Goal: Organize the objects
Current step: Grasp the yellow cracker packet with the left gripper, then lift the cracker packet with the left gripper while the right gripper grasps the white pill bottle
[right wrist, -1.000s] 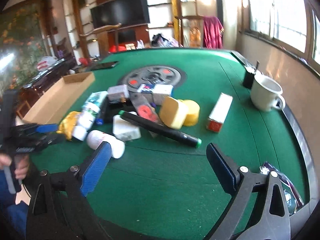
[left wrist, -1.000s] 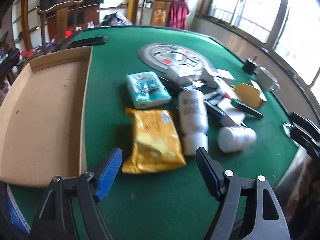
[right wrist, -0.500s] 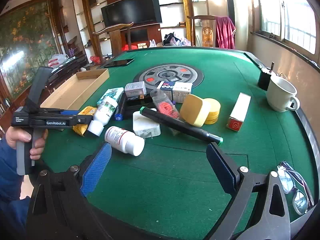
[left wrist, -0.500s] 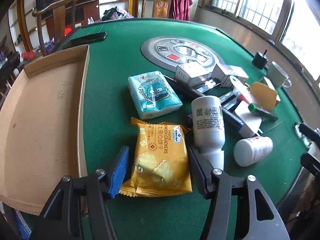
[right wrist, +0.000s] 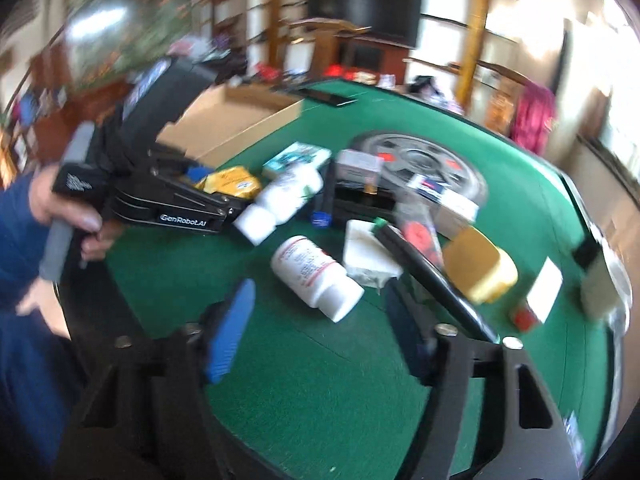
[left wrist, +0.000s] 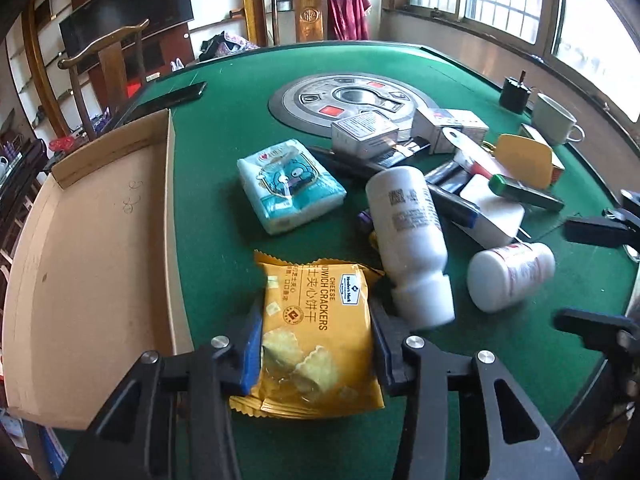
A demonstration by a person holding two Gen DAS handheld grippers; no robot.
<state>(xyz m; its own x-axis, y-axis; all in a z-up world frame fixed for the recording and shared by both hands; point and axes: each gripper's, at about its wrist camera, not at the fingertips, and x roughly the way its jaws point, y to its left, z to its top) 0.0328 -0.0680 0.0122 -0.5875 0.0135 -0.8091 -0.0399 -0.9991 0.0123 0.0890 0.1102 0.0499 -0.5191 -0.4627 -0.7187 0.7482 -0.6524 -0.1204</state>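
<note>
While closing, left tongs [left wrist: 316,344] pinching cracker packet [left wrist: 316,332] flanks for boxing; right tongs [right wrist: 320,336], narrowing yet empty, bracketing pill bottle [right wrist: 316,276].

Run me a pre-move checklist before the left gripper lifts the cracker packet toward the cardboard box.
1. Left gripper jaws, which have just been closing, flank the cracker packet: ok.
2. Pads firmly pressing the packet: cannot tell.
3. Packet clear of the big white bottle: cannot tell, its corner sits right beside the bottle.
4. Cardboard box has bare floor to receive it: ok.
5. Right gripper, jaws also just closing, nothing between them, near the small pill bottle, away from the left's path: ok.
</note>
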